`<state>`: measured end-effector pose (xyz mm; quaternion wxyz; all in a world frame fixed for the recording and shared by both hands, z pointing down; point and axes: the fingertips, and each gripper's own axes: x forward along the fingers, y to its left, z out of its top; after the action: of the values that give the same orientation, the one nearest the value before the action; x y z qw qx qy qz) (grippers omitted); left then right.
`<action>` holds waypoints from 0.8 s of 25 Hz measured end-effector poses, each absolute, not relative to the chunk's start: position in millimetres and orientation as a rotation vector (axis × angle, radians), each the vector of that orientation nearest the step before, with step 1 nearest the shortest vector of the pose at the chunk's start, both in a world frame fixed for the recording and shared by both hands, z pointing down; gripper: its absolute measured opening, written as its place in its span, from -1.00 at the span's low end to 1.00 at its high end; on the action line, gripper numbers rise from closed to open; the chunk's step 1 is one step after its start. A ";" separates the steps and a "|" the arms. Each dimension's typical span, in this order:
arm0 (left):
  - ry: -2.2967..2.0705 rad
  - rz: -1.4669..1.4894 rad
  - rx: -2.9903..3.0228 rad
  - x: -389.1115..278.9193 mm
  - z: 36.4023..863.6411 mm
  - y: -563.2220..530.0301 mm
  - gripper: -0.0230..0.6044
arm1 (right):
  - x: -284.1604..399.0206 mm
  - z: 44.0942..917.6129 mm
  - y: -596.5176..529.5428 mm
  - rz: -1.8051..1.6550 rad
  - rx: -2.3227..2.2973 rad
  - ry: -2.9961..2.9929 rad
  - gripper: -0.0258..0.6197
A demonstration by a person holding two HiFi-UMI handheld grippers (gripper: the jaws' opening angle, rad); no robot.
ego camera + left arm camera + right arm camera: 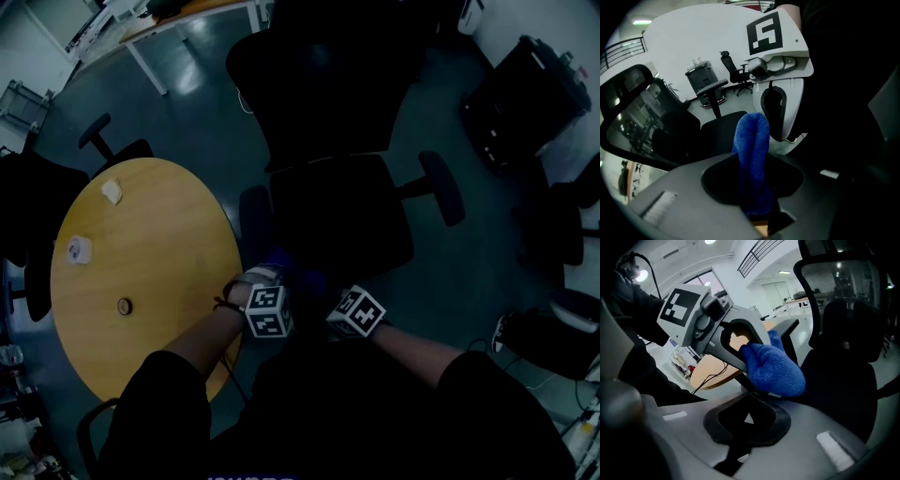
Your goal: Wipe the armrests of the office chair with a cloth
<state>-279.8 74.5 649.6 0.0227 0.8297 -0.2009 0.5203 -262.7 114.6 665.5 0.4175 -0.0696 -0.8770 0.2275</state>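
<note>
Your left tool [755,194] is clamped on the folded blue microfibre cloth [752,140]. Your right tool [749,400] is closed and empty, just beside it. Wiping looks not yet started. Next, carry the cloth to the black office chair's padded armrest [254,221] and press it flat.

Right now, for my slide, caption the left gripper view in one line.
Left gripper pinching a folded blue cloth, with the black office chair just beyond.
</note>
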 end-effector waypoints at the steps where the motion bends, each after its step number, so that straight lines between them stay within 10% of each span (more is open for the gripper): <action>1: -0.637 1.573 2.558 -271.7 648.8 81.5 -0.52 | -253.9 664.4 115.3 0.570 -0.175 -2.201 -0.91; 15: -1.517 -0.026 1.996 -118.8 533.4 89.2 -0.51 | -25.1 617.6 104.5 0.832 -0.059 -2.389 -0.91; 20: -1.586 -0.035 2.012 -53.0 497.2 103.5 -0.51 | 39.0 574.0 105.1 0.873 0.046 -2.497 -0.91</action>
<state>-53.0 103.5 497.2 0.2859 0.7525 -0.5932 -0.0131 39.0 105.1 574.0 0.2455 0.0168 -0.9150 0.3198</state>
